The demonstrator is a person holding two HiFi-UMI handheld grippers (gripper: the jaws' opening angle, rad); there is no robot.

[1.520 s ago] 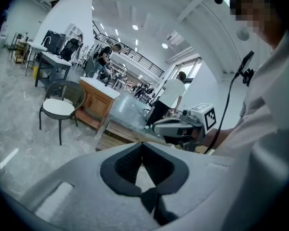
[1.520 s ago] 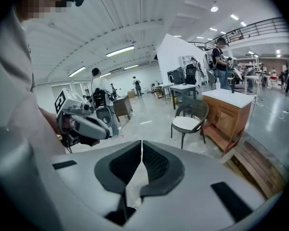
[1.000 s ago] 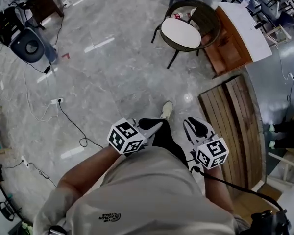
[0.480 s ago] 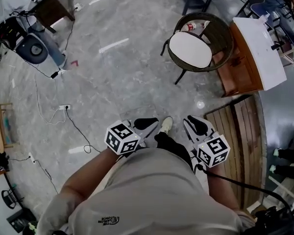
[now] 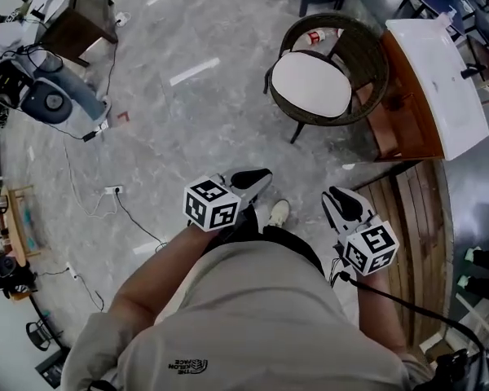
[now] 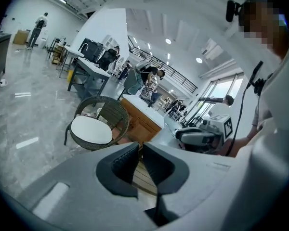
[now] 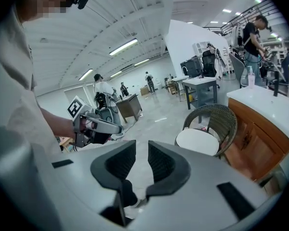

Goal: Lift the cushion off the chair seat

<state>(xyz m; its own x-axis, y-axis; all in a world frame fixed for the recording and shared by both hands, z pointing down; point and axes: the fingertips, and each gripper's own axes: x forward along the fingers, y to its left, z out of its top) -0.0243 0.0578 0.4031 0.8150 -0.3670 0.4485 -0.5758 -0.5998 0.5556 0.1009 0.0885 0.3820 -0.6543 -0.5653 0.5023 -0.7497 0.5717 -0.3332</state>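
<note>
At the far left of the head view a round grey device [image 5: 53,100] sits among loose cables on the grey marble floor [image 5: 187,129], with a dark wooden table [image 5: 77,10] beyond it. The left gripper [image 5: 261,175] reaches out in front of the person's pale shirt [image 5: 261,324]. Its jaws are pressed together with nothing between them, and it points over the floor toward the chair, well short of it. A pale shoe [image 5: 279,213] shows between the two grippers. Ahead and a little to the right, the wicker chair [image 5: 375,55] stands on thin dark legs. The white oval cushion [image 5: 311,84] lies flat on its seat and covers most of it, touched by neither gripper (both are well apart from it). The right gripper [image 5: 336,198] has its jaws a narrow gap apart and empty. In the right gripper view the chair and cushion stand ahead, to the right of the jaws. Just right of the chair is a wooden counter [image 5: 395,112] with a white top, and nearer the person lies a strip of wooden planks [image 5: 407,235]
</note>
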